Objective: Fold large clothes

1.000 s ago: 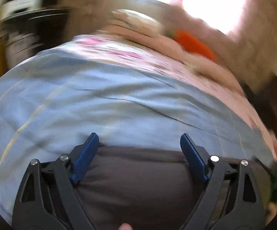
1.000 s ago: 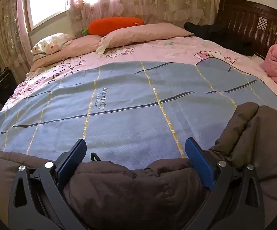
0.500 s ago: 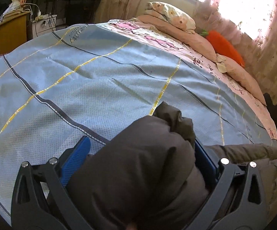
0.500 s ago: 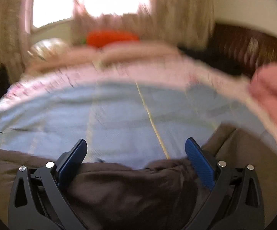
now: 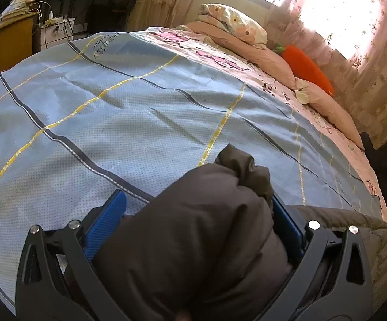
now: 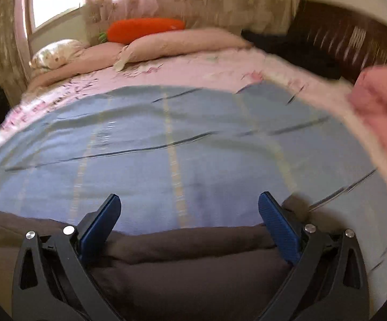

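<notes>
While the brown coat point(image 5: 193, 240) lies along the near edge of the bed point(image 5: 220, 61), on the blue sheet point(image 5: 99, 123), the left tool point(image 5: 196, 214) has a thick wad of it bunched between its blue pads, which stand wide apart around the bulk; whether they press on it or it is only heaped there I cannot tell, though the cloth touches the right-hand pad and rises above both. The right tool point(image 6: 189, 214) stands open, its pads spread over a flat stretch of coat point(image 6: 188, 267) with nothing between their tips, and its view is smeared, so I judge it is in motion. The main risk, as I see it, is that the left wad is too fat and slippery for a firm hold: padded cloth may slide out once lifted, and the fold would collapse. A second risk is a lopsided fold, since only one side is gathered; pulling from the left alone could drag the whole coat across the sheet and rumple it, or tip it off the near edge. If the right tool closes while moving fast, it may catch the sheet point(image 6: 166, 147) together with the coat. The pink bundle point(image 6: 380, 107) near the right side could also be brushed
</notes>
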Available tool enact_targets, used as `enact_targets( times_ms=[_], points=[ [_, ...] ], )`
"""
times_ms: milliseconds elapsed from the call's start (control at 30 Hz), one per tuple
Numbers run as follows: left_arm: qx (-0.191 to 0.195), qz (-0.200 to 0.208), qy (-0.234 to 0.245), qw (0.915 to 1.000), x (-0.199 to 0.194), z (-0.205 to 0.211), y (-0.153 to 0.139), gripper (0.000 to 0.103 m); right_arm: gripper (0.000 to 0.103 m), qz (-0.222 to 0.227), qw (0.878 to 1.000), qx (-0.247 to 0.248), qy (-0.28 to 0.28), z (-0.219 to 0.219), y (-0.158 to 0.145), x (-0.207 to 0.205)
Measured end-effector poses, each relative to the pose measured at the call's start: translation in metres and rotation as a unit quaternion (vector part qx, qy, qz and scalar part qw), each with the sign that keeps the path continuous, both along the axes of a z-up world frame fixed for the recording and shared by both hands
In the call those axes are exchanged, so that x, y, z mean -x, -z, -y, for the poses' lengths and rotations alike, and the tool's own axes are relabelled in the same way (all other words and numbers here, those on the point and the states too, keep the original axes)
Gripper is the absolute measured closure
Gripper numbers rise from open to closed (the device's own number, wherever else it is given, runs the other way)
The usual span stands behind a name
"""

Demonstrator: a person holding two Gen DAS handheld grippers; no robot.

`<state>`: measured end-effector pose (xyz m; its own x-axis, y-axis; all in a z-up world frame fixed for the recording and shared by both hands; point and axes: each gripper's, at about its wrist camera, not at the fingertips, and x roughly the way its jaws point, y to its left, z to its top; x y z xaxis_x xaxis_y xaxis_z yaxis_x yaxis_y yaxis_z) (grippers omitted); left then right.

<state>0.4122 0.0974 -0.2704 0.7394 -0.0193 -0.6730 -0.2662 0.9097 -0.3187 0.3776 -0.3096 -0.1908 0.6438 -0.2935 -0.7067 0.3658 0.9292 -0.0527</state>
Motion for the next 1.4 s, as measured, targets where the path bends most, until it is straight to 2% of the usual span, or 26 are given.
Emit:
enact_targets(
  times_ms=[33,167,333,567,700,800,833,867,933,967,1000,1033,1100,1167,1200,1233,1267,1333,1400],
  points=[
    [0.001,0.001,0.001,1.0,0.001,0.0,0.0,0.002,0.001,0.001,1.0,0.002,0.009,0.006,0.002,0.003],
    [0.004,0.004,0.005,1.0,0.002,0.002,-0.001,0.002,0.001,0.005,0.996,-0.066,0.062,0.032,0.026,0.012],
    [0.008,0.006,0.006,0.9999,0.003,0.002,-0.001,0.002,0.001,-0.008,0.995,-0.068,0.069,0.027,0.044,0.006],
    [0.006,0.006,0.007,0.9999,0.002,0.002,0.0,0.002,0.001,-0.005,0.994,-0.086,0.071,0.03,0.053,0.01],
    [-0.016,-0.023,0.006,0.9996,-0.004,0.007,-0.001,0.002,0.001,-0.05,0.994,-0.061,0.07,0.025,0.051,-0.004],
    [-0.035,-0.059,0.012,0.9976,-0.009,0.011,-0.006,0.002,0.001,-0.081,0.99,-0.068,0.092,0.029,0.037,0.004],
    [-0.038,-0.065,0.014,0.9971,-0.004,0.013,-0.017,0.002,0.001,-0.076,0.988,-0.08,0.106,0.032,0.027,0.012],
    [-0.027,-0.037,0.017,0.9988,0.007,0.015,-0.03,0.002,0.001,-0.018,0.987,-0.111,0.114,0.028,0.004,0.033],
    [0.017,0.059,0.048,0.997,0.048,0.026,-0.069,0.002,0.001,0.073,0.982,-0.155,0.081,0.011,-0.028,0.067],
    [0.021,0.086,0.056,0.9945,0.063,0.033,-0.081,0.002,0.001,0.114,0.98,-0.153,0.052,-0.009,-0.046,0.085],
    [0.014,0.114,0.069,0.991,0.08,0.044,-0.093,0.002,0.001,0.127,0.982,-0.138,0.027,-0.025,-0.053,0.092],
    [-0.01,0.132,0.086,0.9875,0.095,0.063,-0.1,0.002,0.001,0.127,0.985,-0.114,-0.003,-0.044,-0.057,0.094],
    [-0.055,0.122,0.112,0.9846,0.1,0.09,-0.095,0.002,0.001,0.076,0.995,-0.02,-0.069,-0.092,-0.042,0.082],
    [-0.141,0.09,0.138,0.9762,0.096,0.124,-0.067,0.002,0.001,0.057,0.994,0.045,-0.086,-0.118,-0.01,0.077],
    [-0.176,0.075,0.141,0.9712,0.091,0.135,-0.051,0.002,0.001,0.071,0.993,0.033,-0.083,-0.116,-0.004,0.079],
    [-0.178,0.076,0.137,0.9715,0.091,0.136,-0.042,0.002,0.001,0.077,0.994,0.009,-0.077,-0.11,-0.001,0.079],
    [-0.159,0.079,0.125,0.9761,0.089,0.13,-0.042,0.002,0.001,0.072,0.995,-0.011,-0.068,-0.105,-0.002,0.076],
    [-0.14,0.063,0.117,0.9811,0.085,0.122,-0.051,0.002,0.001,0.066,0.995,-0.02,-0.069,-0.1,-0.004,0.075],
    [-0.136,0.08,0.104,0.982,0.093,0.113,-0.061,0.002,0.001,0.069,0.995,-0.025,-0.073,-0.098,-0.003,0.078]
  ],
)
